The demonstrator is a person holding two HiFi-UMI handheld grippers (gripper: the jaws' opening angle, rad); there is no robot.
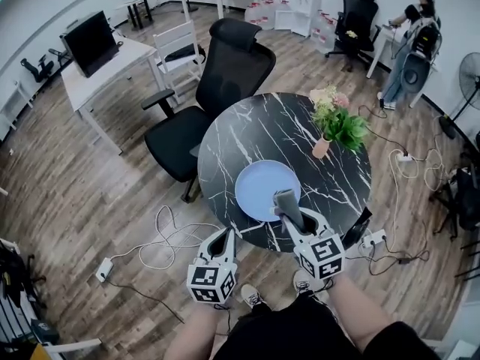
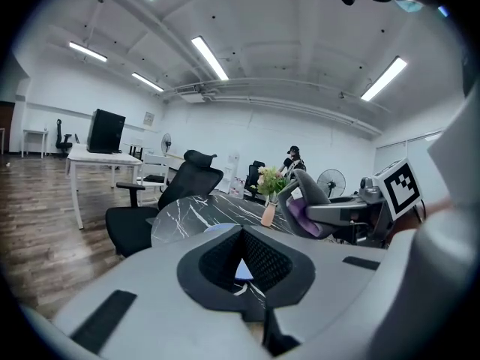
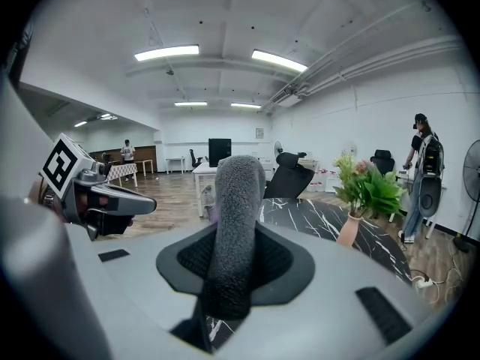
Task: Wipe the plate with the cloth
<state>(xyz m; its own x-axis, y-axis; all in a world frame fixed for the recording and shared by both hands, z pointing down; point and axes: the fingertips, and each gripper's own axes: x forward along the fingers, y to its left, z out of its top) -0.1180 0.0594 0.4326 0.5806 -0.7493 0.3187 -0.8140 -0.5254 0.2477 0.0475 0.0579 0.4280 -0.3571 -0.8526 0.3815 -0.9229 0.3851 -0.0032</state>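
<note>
A light blue plate (image 1: 264, 188) lies on the near side of a round black marble table (image 1: 247, 133). My right gripper (image 1: 291, 217) is shut on a rolled grey cloth (image 1: 286, 200), whose end hangs over the plate's near right edge. In the right gripper view the cloth (image 3: 232, 223) stands up between the jaws. My left gripper (image 1: 228, 235) is shut on nothing, left of the right one and just off the table's near edge. Its own view shows the shut jaws with the plate (image 2: 217, 228) beyond them and the right gripper's cloth (image 2: 309, 192) at the right.
A pink vase of flowers (image 1: 324, 145) stands on the table's right side. A black office chair (image 1: 217, 88) is pushed against the far left rim. White cables (image 1: 172, 238) and power strips lie on the wood floor. A person (image 1: 416, 36) stands far right by a desk.
</note>
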